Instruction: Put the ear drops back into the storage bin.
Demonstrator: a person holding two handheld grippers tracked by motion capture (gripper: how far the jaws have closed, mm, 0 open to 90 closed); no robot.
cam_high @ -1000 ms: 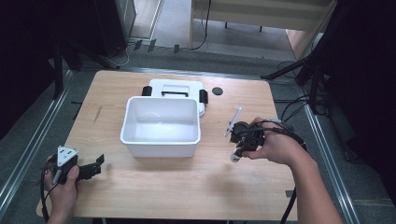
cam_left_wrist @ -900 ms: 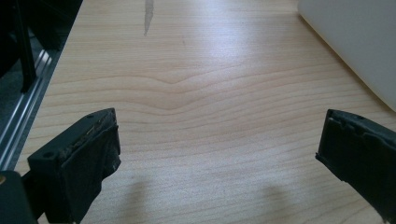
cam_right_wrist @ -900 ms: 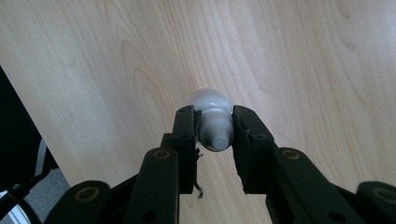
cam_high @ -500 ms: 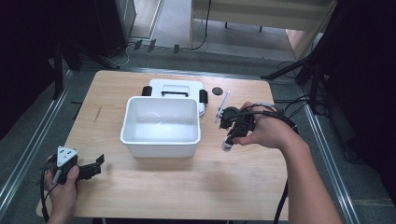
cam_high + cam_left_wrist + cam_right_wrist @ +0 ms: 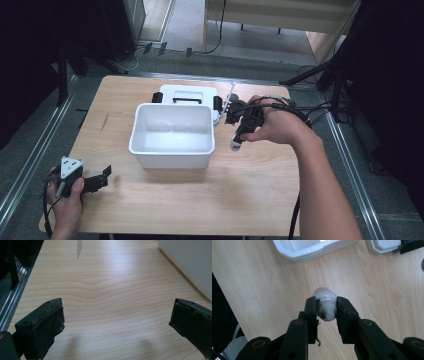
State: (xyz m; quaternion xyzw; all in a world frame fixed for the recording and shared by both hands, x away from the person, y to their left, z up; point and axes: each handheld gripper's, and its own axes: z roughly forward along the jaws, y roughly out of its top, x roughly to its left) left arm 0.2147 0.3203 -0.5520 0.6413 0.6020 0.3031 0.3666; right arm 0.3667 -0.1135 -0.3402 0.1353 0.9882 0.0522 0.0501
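The right gripper [image 5: 326,311], jaws clamped on a small white bottle [image 5: 325,303] at three o'clock of the white bin [image 5: 172,135], should keep that grip firm until above it; left gripper [image 5: 115,325] rests wide open.

Grey floor [image 5: 190,62] (metal rails [image 5: 30,165]) around wooden table [image 5: 250,195].

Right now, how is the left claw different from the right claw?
The left claw is open and holds nothing; the right claw is shut on a small white bottle. The left rests near the table's edge; the right is beside the white bin. Both have black jaws.
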